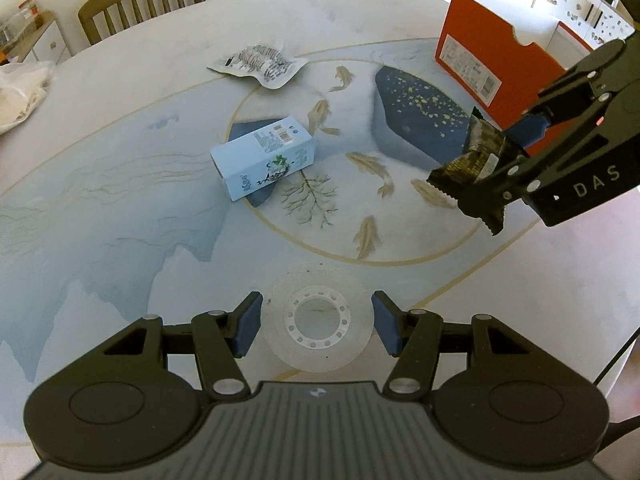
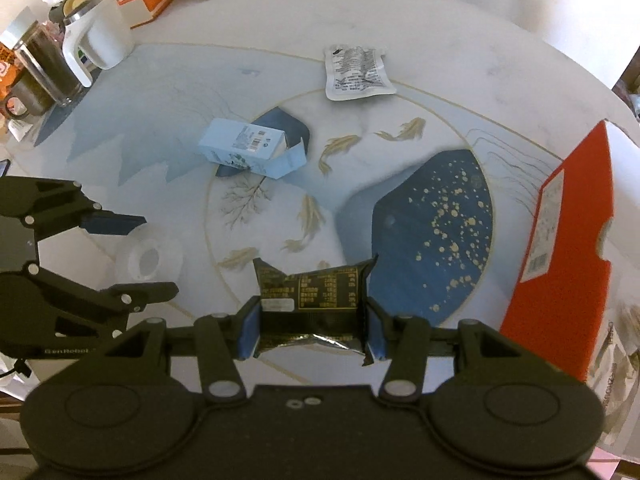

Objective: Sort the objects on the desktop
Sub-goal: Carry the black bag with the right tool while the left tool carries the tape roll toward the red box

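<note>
A clear tape roll (image 1: 318,318) lies flat on the table between the fingers of my left gripper (image 1: 318,326), which is open around it with a small gap on each side. The same tape roll (image 2: 148,260) shows in the right wrist view, with the left gripper (image 2: 140,256) astride it. My right gripper (image 2: 312,326) is shut on a black snack packet (image 2: 316,300) and holds it above the table. In the left wrist view the right gripper (image 1: 508,160) and packet (image 1: 472,164) hang at the right. A light blue carton (image 1: 264,156) lies mid-table, a white sachet (image 1: 260,64) farther back.
An orange shoebox (image 1: 496,64) stands at the table's far right, also seen as the orange shoebox (image 2: 560,260). A white kettle (image 2: 100,36), a glass jar (image 2: 44,68) and a mug (image 2: 24,96) crowd the left back edge. A wooden chair (image 1: 140,0) stands behind the table.
</note>
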Available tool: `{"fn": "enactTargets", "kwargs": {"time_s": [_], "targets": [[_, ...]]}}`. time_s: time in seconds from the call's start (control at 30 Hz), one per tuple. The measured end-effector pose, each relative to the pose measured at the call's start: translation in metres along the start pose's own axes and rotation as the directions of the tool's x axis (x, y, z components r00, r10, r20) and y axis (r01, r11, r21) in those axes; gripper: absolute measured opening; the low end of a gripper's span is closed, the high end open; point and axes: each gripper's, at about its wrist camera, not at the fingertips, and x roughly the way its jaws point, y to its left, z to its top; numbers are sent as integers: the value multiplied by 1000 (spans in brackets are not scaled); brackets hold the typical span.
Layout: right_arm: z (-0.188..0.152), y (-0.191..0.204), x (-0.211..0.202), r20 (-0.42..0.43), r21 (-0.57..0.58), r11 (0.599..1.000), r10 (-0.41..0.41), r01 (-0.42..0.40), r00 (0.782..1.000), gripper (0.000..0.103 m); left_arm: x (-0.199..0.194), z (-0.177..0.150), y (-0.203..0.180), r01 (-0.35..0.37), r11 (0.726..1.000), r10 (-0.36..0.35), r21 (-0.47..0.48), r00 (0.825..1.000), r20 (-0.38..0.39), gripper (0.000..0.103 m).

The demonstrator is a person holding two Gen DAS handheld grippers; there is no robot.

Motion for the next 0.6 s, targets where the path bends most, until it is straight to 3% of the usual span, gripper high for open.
{"fn": "enactTargets", "kwargs": {"time_s": [0.6], "targets": [[-27,-39,-73,99,70,997,23,-30,995,51,-38,25,-37,33,997,-36,70,999,36,58]]}}
